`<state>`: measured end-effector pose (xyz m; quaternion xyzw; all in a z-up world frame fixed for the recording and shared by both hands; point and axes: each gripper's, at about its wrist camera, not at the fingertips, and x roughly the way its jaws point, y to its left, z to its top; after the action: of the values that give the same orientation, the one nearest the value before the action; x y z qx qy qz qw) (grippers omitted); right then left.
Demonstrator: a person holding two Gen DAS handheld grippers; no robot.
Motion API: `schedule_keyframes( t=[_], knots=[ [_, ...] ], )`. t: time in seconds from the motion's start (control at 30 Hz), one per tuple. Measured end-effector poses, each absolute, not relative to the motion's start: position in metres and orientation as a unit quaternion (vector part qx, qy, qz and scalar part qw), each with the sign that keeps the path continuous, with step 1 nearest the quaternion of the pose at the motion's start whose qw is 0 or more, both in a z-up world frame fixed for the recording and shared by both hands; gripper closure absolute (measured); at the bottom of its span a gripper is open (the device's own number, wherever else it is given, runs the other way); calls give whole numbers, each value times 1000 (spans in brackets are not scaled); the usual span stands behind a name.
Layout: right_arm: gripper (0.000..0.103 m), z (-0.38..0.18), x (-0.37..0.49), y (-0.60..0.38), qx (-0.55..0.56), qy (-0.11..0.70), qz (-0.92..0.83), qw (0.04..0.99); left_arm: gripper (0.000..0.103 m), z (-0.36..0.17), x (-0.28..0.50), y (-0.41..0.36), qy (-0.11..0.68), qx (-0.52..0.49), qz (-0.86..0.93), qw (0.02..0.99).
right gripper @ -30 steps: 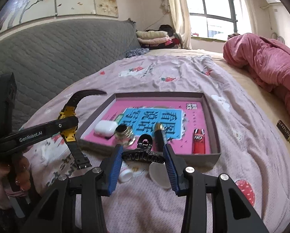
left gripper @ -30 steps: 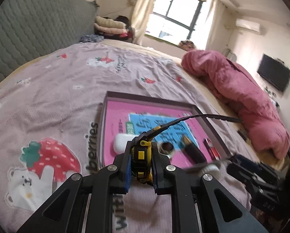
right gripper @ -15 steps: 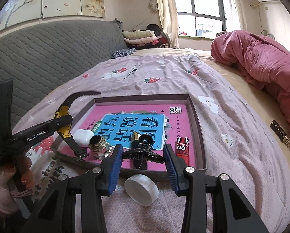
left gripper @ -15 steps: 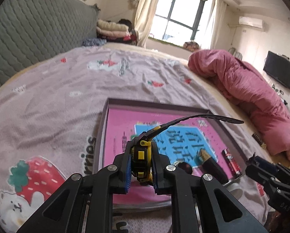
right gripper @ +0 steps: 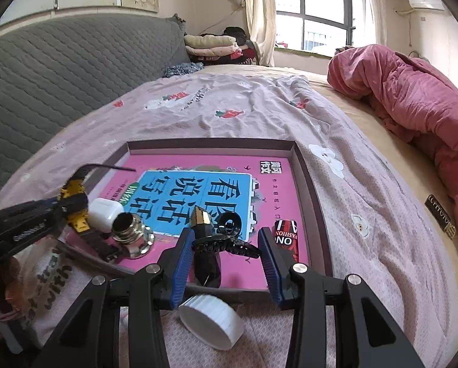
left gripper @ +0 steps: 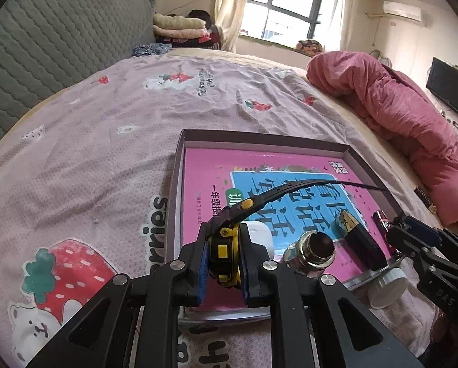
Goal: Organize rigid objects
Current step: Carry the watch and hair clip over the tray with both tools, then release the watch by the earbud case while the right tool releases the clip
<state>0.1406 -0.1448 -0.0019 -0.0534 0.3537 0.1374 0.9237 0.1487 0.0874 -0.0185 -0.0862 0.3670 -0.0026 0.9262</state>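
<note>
Left tool (left gripper: 223,260): pinching yellow watch (left gripper: 225,245), above tray (left gripper: 259,138)
Right tool (right gripper: 224,253): gripping black hair claw (right gripper: 225,242), over tray's near edge

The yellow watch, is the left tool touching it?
Touching. The left wrist view shows the left tool squeezed shut on the yellow watch, its blue pads pressing on both sides of the watch body, with no gap.

bright daylight from window (left gripper: 285,15) | window glare | fisheye-warped, vignetted edges
</note>
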Motion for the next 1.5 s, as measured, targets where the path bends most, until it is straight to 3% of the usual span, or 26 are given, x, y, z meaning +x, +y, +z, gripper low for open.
schedule_keyframes(
  t=[0.77, 1.17, 1.37, 1.5],
  knots=[
    [60, -15, 166, -138, -77, 397, 128, 906, 86, -27, 153, 102, 399, -103, 19, 911],
    [60, -13, 170, -117, -151, 392, 113, 900, 86, -28, 153, 102, 397, -105, 16, 912],
    [60, -12, 176, -136, -95, 412, 88, 902, 86, -27, 153, 102, 397, -104, 15, 912],
    [60, -19, 175, -132, -149, 413, 73, 895, 86, -27, 153, 103, 397, -105, 15, 912]
  ],
)
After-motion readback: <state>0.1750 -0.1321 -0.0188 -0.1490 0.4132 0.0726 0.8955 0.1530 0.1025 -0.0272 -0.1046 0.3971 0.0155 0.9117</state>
